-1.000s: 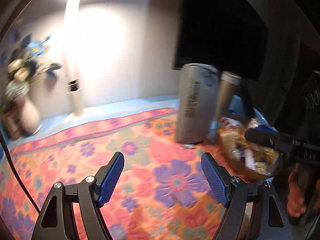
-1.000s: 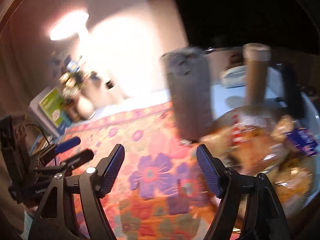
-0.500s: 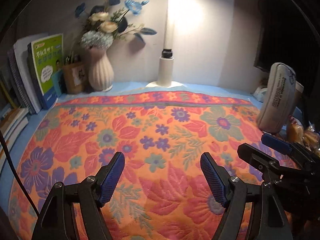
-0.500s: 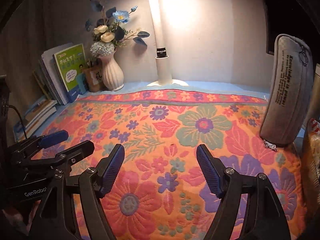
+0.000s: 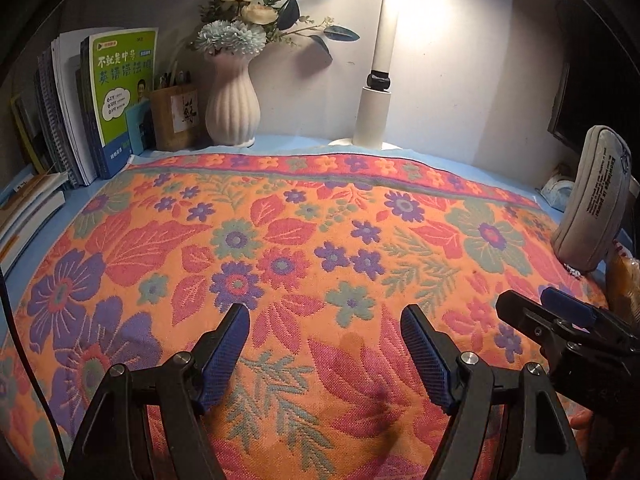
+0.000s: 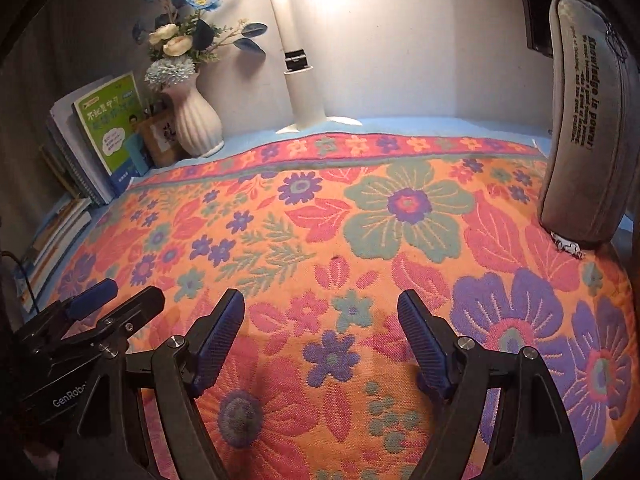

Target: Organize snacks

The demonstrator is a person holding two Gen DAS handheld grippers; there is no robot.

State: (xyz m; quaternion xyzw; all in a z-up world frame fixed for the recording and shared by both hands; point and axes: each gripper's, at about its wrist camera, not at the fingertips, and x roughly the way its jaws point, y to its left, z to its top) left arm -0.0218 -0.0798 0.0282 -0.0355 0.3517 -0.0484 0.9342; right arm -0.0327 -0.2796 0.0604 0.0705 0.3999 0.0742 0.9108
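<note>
A floral orange cloth (image 5: 304, 232) covers the table under both grippers. My left gripper (image 5: 324, 320) hangs open over it, with nothing between its fingers. My right gripper (image 6: 320, 304) is beside it, jaws opening and empty; it also shows in the left wrist view, right gripper (image 5: 528, 300), low at the right. The left gripper (image 6: 132, 292) shows at the right wrist view's lower left. Of the snacks, only a sliver of an orange-brown packet (image 5: 622, 280) shows at the far right edge, behind a grey pencil case (image 5: 596, 208).
The grey pencil case (image 6: 584, 120) stands upright at the cloth's right side. Along the back wall are a white vase of flowers (image 5: 232, 104), a wooden pen holder (image 5: 176, 120), upright books (image 5: 116, 96) and a white lamp post (image 5: 376, 112). A dark screen (image 5: 568, 92) hangs at the right.
Both views swung left from the snack basket and pencil case onto the floral cloth, and both grippers sank toward it. The basket has left the view. The right jaws stand slightly wider.
</note>
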